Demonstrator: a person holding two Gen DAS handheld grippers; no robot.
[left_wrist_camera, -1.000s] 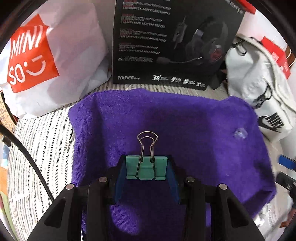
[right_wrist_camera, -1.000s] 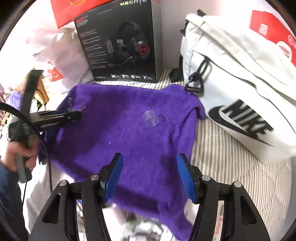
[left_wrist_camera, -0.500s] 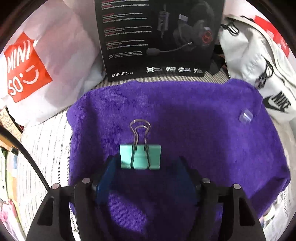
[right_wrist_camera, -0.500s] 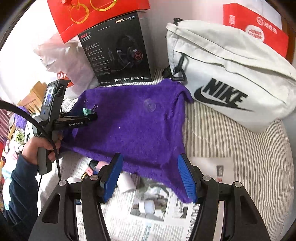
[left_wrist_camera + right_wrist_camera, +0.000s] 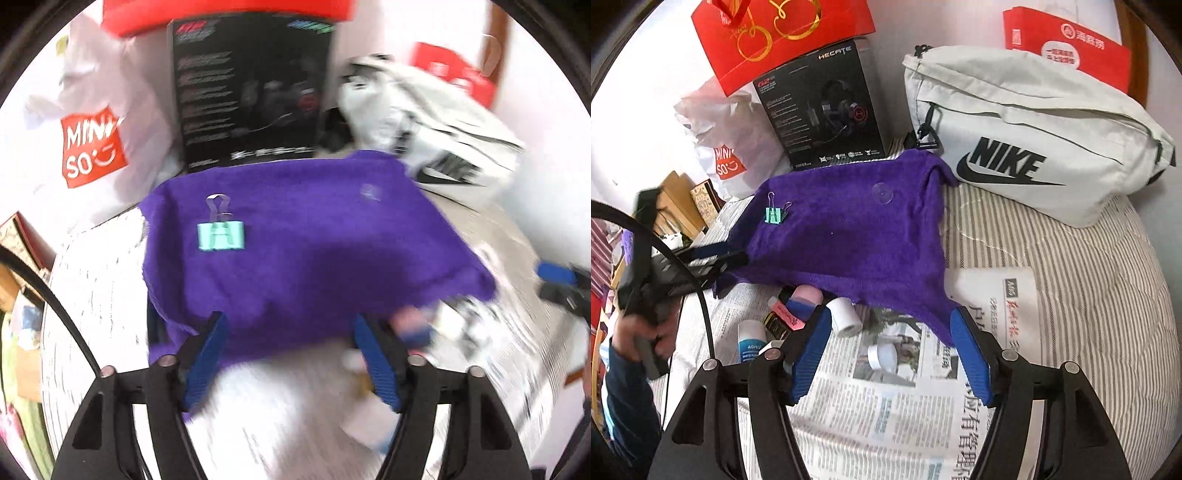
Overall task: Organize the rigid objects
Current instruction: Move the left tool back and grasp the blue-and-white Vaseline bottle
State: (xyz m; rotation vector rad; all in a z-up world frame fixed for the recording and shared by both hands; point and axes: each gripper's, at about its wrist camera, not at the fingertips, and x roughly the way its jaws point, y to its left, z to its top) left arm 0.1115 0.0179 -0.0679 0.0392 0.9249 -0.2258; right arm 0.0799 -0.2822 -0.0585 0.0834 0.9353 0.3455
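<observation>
Clip (image 5: 774, 215) lies on the towel (image 5: 849, 236); both grippers, left (image 5: 288, 354) and right (image 5: 890, 354), gape empty; next, approach the white roll (image 5: 845, 316) squarely.

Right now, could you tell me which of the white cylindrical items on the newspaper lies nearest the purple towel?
The white roll beside the right gripper's left finger: it touches the purple towel hem, unlike the cap and glue stick.

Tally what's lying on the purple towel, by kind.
teal binder clip: 1
clear suction cup: 1
Total on the purple towel: 2
</observation>
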